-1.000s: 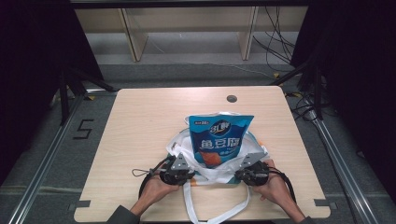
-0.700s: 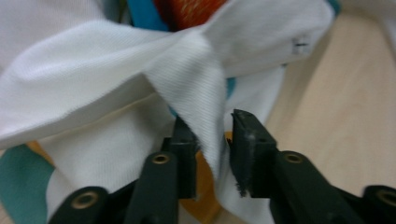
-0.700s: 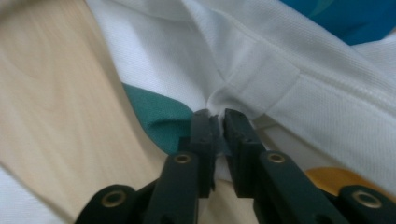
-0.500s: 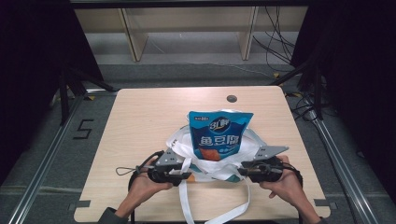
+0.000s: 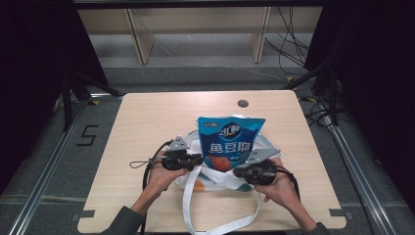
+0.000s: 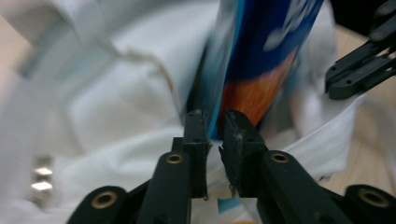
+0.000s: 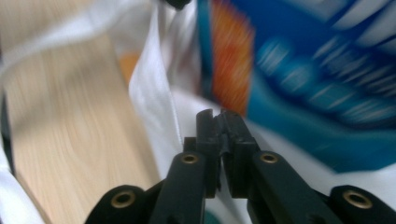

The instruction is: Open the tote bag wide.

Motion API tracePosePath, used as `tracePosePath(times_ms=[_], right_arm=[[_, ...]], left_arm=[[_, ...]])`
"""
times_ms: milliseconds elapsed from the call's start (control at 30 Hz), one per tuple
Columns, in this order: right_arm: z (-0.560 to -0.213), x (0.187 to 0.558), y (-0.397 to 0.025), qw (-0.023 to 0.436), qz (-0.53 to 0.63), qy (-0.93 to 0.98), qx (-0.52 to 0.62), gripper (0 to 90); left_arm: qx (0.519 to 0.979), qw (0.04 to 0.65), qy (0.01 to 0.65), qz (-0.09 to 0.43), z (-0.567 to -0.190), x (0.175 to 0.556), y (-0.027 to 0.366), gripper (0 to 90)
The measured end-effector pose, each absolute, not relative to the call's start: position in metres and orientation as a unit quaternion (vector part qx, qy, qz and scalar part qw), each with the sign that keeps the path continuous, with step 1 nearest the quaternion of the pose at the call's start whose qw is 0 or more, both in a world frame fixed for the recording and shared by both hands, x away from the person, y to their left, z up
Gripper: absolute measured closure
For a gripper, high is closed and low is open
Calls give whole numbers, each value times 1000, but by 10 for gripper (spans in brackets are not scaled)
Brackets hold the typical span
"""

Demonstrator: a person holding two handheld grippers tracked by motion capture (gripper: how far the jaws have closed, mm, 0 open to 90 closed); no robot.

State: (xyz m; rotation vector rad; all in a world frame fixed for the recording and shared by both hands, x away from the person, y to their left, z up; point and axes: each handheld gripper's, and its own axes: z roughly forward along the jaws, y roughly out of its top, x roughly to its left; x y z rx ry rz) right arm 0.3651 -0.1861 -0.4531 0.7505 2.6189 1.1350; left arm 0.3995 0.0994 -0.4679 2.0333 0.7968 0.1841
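The left gripper (image 6: 215, 119) has its jaws nearly pressed together on a fold of the white tote bag's (image 5: 215, 178) rim, a thin sliver of cloth and a blue edge showing in the narrow gap. The right gripper (image 7: 218, 116) is likewise pinched tight on white fabric at the bag's right side. In the high view the two grippers sit at the near-centre of the wooden table (image 5: 147, 117), one on each side of the bag's mouth, with the person's hands behind them.

Between them stands the blue snack pouch (image 5: 231, 139), upright, its lower part sunk into the bag and its top well clear of the rim. The bag's long white straps (image 5: 188, 210) trail toward the near edge.

The step appears to be working the bag up around the pouch. To do it well, both grips should hold the cloth alone, not the pouch's film, and rise evenly so that the pouch stays upright. Pulling the rim slightly apart should keep the fabric from snagging on the pouch's corners.
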Motion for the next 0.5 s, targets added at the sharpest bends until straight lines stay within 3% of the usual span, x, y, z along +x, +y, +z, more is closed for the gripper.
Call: tracePosePath(times_ms=[167, 267, 467, 500], right_arm=[[-489, 361, -168, 96, 306, 904, 284, 900], [-499, 365, -166, 102, 321, 906, 258, 900], [-498, 365, -169, 97, 328, 902, 265, 900], [-496, 364, -170, 92, 330, 898, 275, 863]], left_arm=[[843, 421, 325, 77, -495, 393, 98, 851], [848, 413, 324, 76, -504, 394, 97, 878], [853, 406, 318, 81, -502, 394, 96, 876], [854, 405, 316, 82, -499, 394, 96, 876]])
